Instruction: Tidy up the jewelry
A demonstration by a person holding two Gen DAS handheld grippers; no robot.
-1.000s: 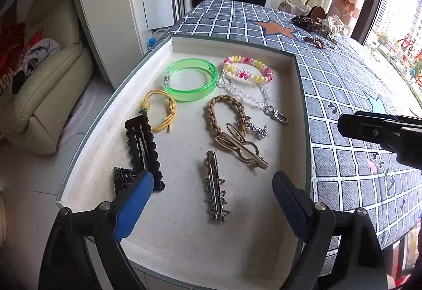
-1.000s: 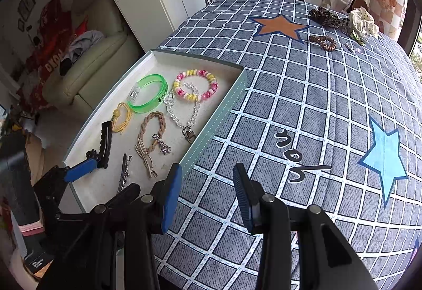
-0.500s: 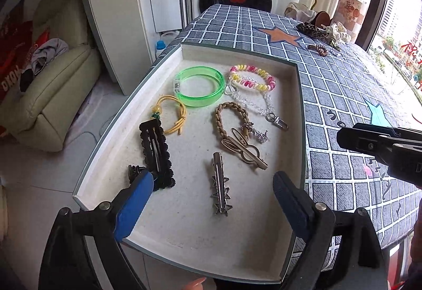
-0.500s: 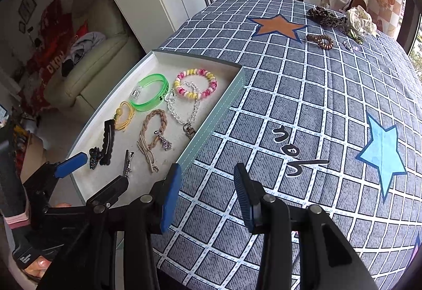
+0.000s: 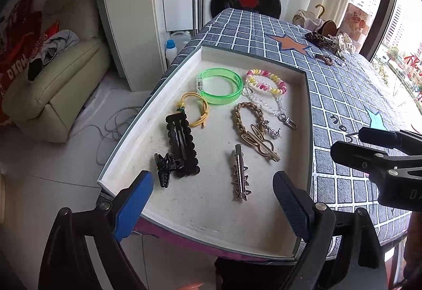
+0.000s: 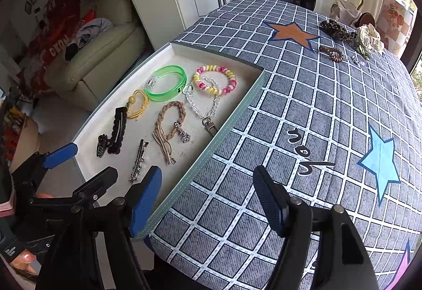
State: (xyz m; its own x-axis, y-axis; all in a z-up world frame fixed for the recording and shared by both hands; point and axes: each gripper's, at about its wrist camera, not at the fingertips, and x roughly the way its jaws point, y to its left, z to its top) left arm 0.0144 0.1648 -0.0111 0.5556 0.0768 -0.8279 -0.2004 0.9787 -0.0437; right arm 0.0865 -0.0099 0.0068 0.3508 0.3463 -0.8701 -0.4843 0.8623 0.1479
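While both sets of jaws stand apart and empty, the loose hair ties [image 6: 331, 53] lie far ahead, nearer the right gripper [image 6: 208, 200] than the left gripper [image 5: 213, 200].

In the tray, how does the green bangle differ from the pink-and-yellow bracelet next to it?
The green bangle is a smooth translucent band in one colour; the pink-and-yellow bracelet is a ring of separate coils or beads in mixed colours. The bangle has a clear clasp block; the bracelet shows none. Both lie flat at the far end of the tray.
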